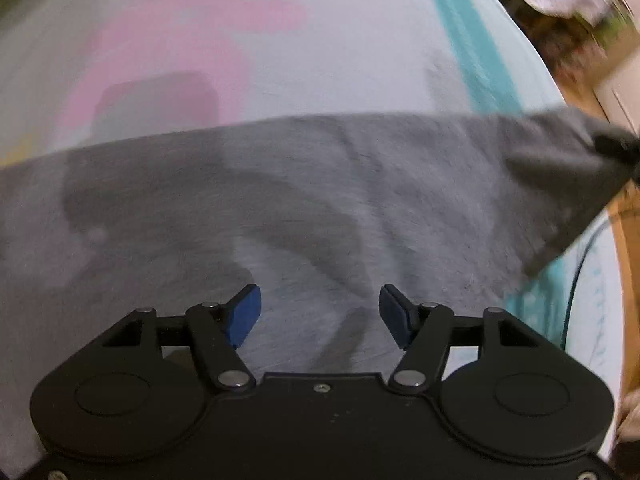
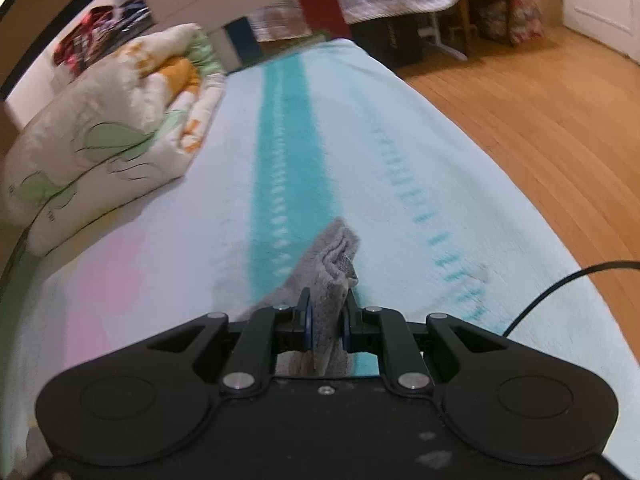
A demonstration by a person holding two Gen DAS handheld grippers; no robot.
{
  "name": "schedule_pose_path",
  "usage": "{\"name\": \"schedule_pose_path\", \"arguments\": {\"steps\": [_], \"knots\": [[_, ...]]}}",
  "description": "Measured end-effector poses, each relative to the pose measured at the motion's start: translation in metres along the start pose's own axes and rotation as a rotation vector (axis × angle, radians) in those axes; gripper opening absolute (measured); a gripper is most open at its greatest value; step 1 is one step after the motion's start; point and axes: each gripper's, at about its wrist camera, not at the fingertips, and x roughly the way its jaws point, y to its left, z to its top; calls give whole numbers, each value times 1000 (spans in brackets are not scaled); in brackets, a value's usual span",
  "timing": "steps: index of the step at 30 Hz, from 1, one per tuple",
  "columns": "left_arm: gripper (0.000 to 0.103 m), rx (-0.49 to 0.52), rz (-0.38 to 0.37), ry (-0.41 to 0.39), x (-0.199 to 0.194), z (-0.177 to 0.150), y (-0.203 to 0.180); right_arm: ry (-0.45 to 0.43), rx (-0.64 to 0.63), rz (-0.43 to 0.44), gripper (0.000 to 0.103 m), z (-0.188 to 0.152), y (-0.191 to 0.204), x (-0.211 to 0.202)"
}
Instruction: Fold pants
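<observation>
The left gripper (image 1: 320, 312) is hovering with its blue-padded fingers (image 1: 245, 312) spread wide and holding nothing, directly over the grey pants (image 1: 280, 208). The right gripper (image 2: 325, 322) is pinching a bunched corner of the pants (image 2: 330, 272) tightly between its pads, the fabric poking forward past the fingertips. In the left wrist view that gripper (image 1: 618, 148) is showing at the far right edge, lifting the cloth there. The pants are stretching crosswise in front of the left gripper, long axis running left to right, rising toward the right end. They are lying on a bed sheet (image 2: 400, 128) with teal and pink stripes. A folded floral quilt (image 2: 108, 136) is sitting at the sheet's left, wooden flooring (image 2: 540, 128) lying to the right, and a black cable (image 2: 560, 284) is trailing over the bed edge.
</observation>
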Motion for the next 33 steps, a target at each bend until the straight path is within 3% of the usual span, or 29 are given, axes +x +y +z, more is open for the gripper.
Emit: {"name": "schedule_pose_path", "arguments": {"steps": [3, 9, 15, 20, 21, 23, 26, 33], "knots": [[67, -68, 39, -57, -29, -7, 42, -17, -93, 33, 14, -1, 35, -20], [67, -170, 140, -161, -85, -32, 123, -22, -269, 252, 14, -37, 135, -65], [67, -221, 274, -248, -126, -58, 190, 79, -400, 514, 14, -123, 243, -79], [67, -280, 345, -235, -125, -71, 222, 219, -524, 575, 14, -218, 310, -57], [67, -290, 350, -225, -119, -69, 223, 231, -545, 560, 15, -235, 317, -52], [67, -303, 353, -210, -115, -69, 225, 258, -591, 533, 25, -262, 326, -43], [67, -287, 348, -198, -114, -65, 224, 291, -624, 514, 35, -277, 327, -40], [68, -260, 302, -203, -117, -59, 206, 281, -498, 642, 39, -223, 295, -73]]}}
